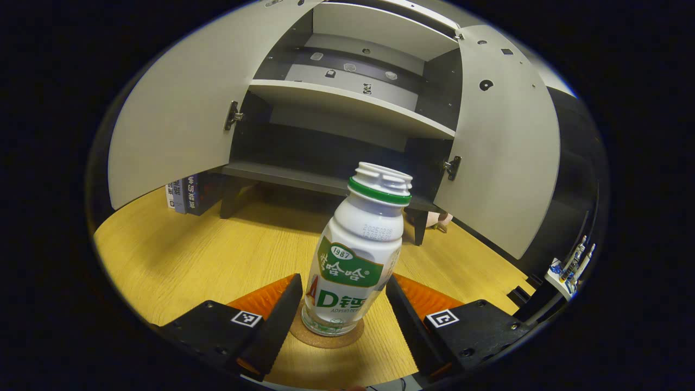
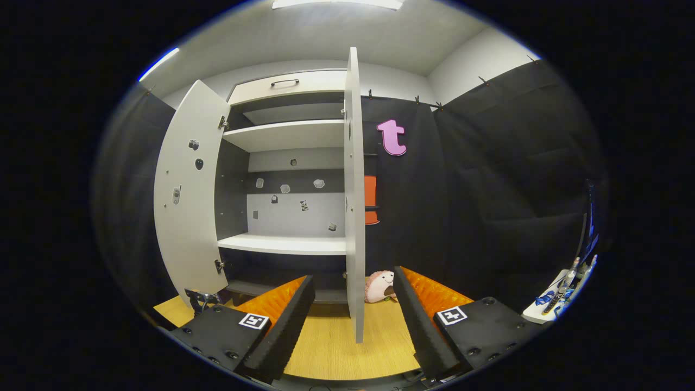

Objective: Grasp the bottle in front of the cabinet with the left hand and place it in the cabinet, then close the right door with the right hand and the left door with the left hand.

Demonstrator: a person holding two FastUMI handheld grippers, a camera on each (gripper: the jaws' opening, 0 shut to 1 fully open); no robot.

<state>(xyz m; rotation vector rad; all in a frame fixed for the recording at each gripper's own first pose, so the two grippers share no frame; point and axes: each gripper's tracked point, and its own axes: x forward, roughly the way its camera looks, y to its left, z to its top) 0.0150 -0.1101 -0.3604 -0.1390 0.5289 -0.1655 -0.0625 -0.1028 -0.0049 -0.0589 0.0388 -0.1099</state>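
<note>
Left gripper point(image 1: 343, 304): fingers spread wide, one either side of bottle base, neither seen pressing on it. Gap visible at the left finger point(image 1: 279, 320); contact at the right finger cannot be told.

Bottle point(image 1: 355, 255): white, green collar, no cap, mouth open. Stands upright on a round cork coaster point(image 1: 326, 338) on the wooden tabletop point(image 1: 206, 255), near edge, in front of the cabinet point(image 1: 347, 103). Grasp judged not yet made.

Beyond: cabinet on short legs, both doors swung open, left door point(image 1: 174, 114) and right door point(image 1: 499, 152). Middle shelf point(image 1: 347, 106) bare; bottom compartment dark. Books point(image 1: 182, 195) stand under the left door; soft toy point(image 2: 380, 286) sits by the cabinet's right foot.

Right gripper point(image 2: 353, 315): fingers spread, holding nothing, facing the right door point(image 2: 354, 195) edge-on, near it.

Risks, as judged:
- Low pinch near base of a tall bottle; could tilt or pivot on lifting.
- Open mouth; any contents could spill if tipped.
- Coaster may slide or lift with the bottle.
- Shelf lip and open doors flank the route; a clipped neck would knock the bottle loose.
- Right door edge close to right gripper; early push could shut the opening before placement.
</note>
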